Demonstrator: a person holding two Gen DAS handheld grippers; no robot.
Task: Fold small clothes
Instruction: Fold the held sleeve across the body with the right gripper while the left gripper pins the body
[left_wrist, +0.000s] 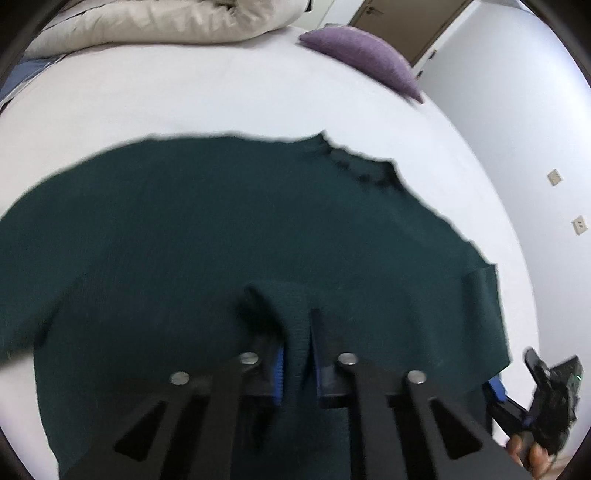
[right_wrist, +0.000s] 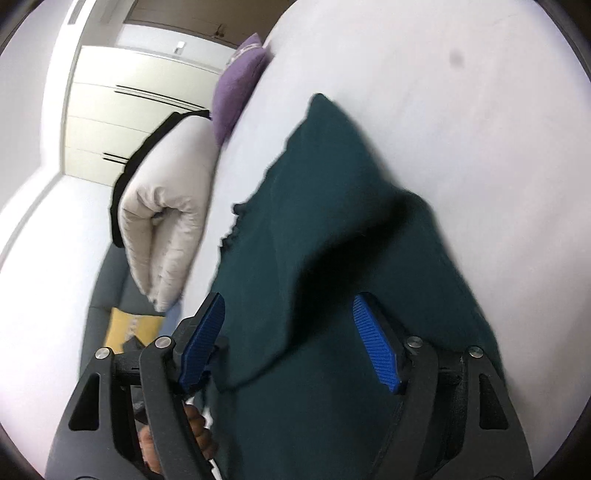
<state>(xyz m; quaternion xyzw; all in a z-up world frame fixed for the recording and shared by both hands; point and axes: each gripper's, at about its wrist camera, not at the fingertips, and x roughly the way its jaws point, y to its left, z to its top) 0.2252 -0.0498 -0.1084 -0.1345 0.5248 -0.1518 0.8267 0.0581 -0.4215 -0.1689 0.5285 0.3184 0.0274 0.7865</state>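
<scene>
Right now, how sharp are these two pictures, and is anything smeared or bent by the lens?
Left wrist view: the green sweater has smeared edges, and the bed bulges with the fisheye. Right wrist view: blurrier, with the sweater and the white duvet streaked, and dark corners.

1. A white bed (left_wrist: 221, 99) fills most of the left wrist view, its sheet smooth and bare toward the far edge
2. A purple cushion (left_wrist: 365, 55) lies at the bed's far right corner, close to the white wall (left_wrist: 517, 92)
3. A folded cream duvet (left_wrist: 155, 22) sits bunched along the far left edge of the bed; the right wrist view shows it edged in black
4. A brown door (left_wrist: 402, 22) stands behind the cushion
5. Two sockets (left_wrist: 554, 177) are set in the wall to the right
6. A cream wardrobe (right_wrist: 122, 122) with dark handles and a yellow cushion (right_wrist: 129, 326) on a grey seat appear in the right wrist view
</scene>
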